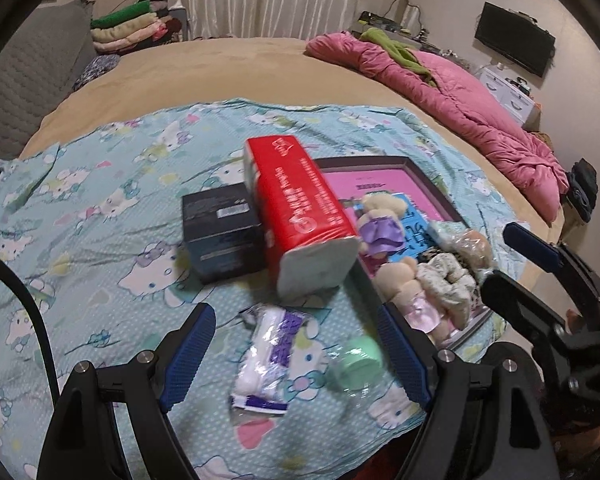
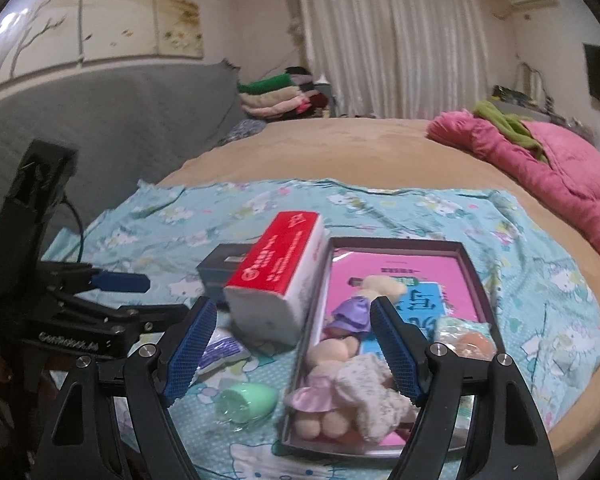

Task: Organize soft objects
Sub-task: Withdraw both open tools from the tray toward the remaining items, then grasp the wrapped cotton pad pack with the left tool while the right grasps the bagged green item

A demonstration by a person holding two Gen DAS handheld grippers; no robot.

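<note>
**Camera placement: two wrist views, low over the bed**

Left wrist view looks forward and down, close above the patterned sheet (image 1: 100, 208). Right wrist view faces likewise, nearer the tray (image 2: 476, 276). Both share the red tissue pack (image 1: 300, 200) (image 2: 276, 264), tray and curtain (image 2: 396, 32).

Two plush dolls (image 2: 342, 336) and a scrunchie (image 2: 374, 394) lie in the tray (image 2: 476, 276); wrapped cotton pack (image 1: 266, 354) outside.

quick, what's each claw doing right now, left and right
Left claw: open, holding nothing, above the cotton pack.
Right claw: open, holding nothing.
</note>
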